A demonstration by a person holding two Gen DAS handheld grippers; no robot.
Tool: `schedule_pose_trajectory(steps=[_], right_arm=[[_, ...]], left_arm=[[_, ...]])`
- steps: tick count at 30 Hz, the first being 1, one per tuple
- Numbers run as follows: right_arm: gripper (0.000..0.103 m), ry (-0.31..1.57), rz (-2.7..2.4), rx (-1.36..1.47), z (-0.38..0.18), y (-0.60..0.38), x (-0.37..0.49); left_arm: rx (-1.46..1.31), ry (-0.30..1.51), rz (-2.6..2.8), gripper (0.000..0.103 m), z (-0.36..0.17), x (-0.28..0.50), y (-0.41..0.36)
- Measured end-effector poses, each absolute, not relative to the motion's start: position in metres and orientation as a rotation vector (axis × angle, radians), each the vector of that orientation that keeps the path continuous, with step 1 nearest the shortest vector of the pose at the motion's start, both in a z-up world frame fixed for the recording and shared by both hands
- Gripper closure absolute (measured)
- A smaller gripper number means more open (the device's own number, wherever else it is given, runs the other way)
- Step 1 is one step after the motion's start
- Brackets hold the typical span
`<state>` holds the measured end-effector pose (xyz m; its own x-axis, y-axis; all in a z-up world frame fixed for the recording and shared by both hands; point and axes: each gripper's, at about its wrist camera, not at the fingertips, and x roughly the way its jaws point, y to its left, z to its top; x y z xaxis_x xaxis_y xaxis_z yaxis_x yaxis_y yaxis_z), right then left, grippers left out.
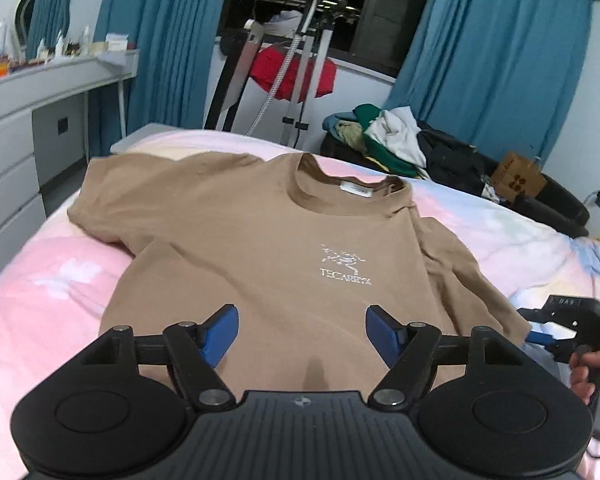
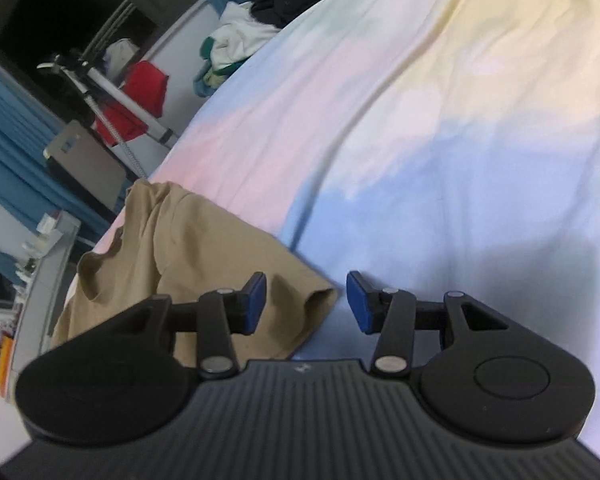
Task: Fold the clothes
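Note:
A tan T-shirt (image 1: pixel 260 240) with a white chest logo lies front up on the bed, collar at the far end, sleeves spread. My left gripper (image 1: pixel 302 320) hovers over the shirt's near hem, jaws wide open, nothing between the blue pads. In the right wrist view the shirt (image 2: pixel 204 248) lies at the left. One of its corners reaches into the gap of my right gripper (image 2: pixel 306 292), which is open, pads clear of the cloth. The right gripper (image 1: pixel 540 338) also shows at the shirt's right edge in the left wrist view, held by a hand (image 1: pixel 584 368).
The bed has a pastel pink, blue and yellow sheet (image 1: pixel 60 280). A pile of clothes (image 1: pixel 388 140) and a brown paper bag (image 1: pixel 518 178) sit on a dark seat behind the bed. A white dresser (image 1: pixel 20 120) stands left, and a metal stand (image 1: pixel 300 80) with red cloth at the back.

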<state>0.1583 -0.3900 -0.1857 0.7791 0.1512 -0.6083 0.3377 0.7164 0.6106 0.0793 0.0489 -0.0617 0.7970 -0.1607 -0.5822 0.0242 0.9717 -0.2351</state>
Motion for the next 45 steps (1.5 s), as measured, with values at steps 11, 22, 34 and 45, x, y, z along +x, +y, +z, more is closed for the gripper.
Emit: schedule_pose_trajectory(steps=[11, 22, 34, 45], right_arm=[[0.094, 0.52, -0.256, 0.563, -0.13, -0.378, 0.192], [0.094, 0.605, -0.438, 0.332, -0.122, -0.43, 0.315], [0.055, 0.586, -0.462, 0.453, -0.155, -0.432, 0.289], [0.03, 0.436, -0.216, 1.028, -0.181, -0.42, 0.16]], left_arm=[[-0.27, 0.628, -0.116, 0.031, -0.073, 0.094, 0.073], [-0.313, 0.7, -0.114, 0.032, -0.099, 0.129, 0.073], [-0.272, 0.725, -0.09, 0.031, -0.105, 0.135, 0.074], [-0.274, 0.751, -0.071, 0.03, -0.098, 0.117, 0.079]])
